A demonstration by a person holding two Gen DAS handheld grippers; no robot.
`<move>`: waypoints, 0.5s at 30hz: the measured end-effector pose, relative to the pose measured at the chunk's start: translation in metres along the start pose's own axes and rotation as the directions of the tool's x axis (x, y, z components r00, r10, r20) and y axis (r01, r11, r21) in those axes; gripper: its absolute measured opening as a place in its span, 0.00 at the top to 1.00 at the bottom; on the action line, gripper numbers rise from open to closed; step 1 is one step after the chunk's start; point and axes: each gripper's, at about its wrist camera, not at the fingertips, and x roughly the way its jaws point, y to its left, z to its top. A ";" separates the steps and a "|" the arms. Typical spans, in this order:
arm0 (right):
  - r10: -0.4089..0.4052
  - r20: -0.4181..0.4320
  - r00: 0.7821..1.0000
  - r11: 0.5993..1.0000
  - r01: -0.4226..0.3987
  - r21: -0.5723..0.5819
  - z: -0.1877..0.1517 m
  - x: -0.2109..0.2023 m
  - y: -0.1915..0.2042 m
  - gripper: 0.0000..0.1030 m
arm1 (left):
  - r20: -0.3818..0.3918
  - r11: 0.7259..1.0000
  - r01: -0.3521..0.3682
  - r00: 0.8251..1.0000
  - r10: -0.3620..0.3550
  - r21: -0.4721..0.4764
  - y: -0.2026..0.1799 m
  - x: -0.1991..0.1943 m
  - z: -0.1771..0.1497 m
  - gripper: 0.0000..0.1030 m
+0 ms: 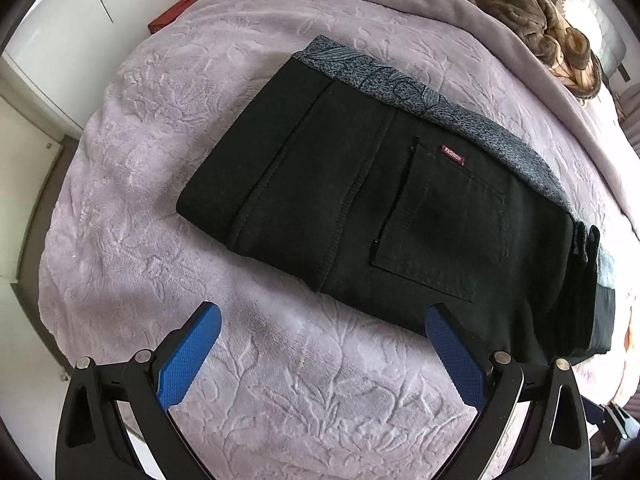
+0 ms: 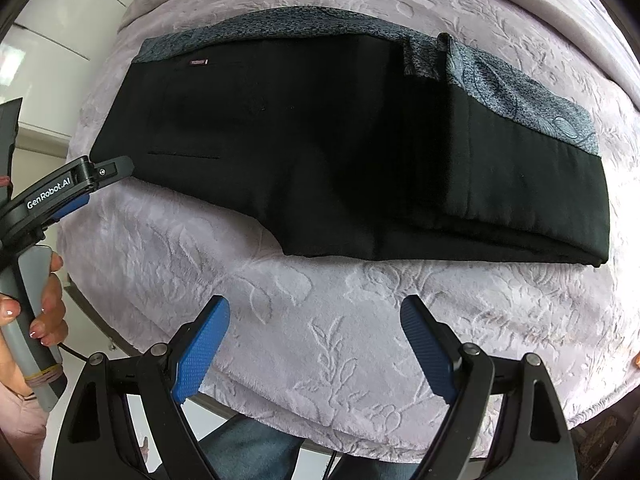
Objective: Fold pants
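Black pants (image 1: pixel 380 200) with a grey patterned waistband (image 1: pixel 400 84) lie folded in a flat stack on the lilac bed cover (image 1: pixel 160 160). A back pocket with a small red label (image 1: pixel 452 155) faces up. In the right wrist view the pants (image 2: pixel 340 152) span the bed, with folded layers at the right end. My left gripper (image 1: pixel 324 316) is open and empty, just in front of the pants' near edge. It also shows in the right wrist view (image 2: pixel 80 184), at the pants' left end. My right gripper (image 2: pixel 314 308) is open and empty, above the cover in front of the pants.
A brown patterned blanket (image 1: pixel 532 32) lies bunched at the far right of the bed. A red box (image 1: pixel 172 16) sits beyond the bed's far left edge. White cabinets (image 1: pixel 48 40) stand to the left. The bed's near edge (image 2: pixel 300 420) is below my right gripper.
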 end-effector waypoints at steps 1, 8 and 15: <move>-0.001 -0.001 1.000 1.000 0.001 0.000 0.001 0.001 0.000 0.13 | -0.001 1.000 0.002 1.000 -0.002 0.000 0.001 0.001 0.001 0.00; 0.002 -0.014 1.000 1.000 -0.002 -0.006 0.002 0.007 0.002 0.13 | 0.083 0.967 0.240 0.969 -0.233 -0.087 0.035 -0.001 0.012 0.00; 0.022 -0.037 0.999 0.999 -0.023 -0.027 -0.002 0.017 0.007 0.13 | 0.166 0.857 0.464 0.885 -0.436 -0.224 0.083 0.015 0.016 0.00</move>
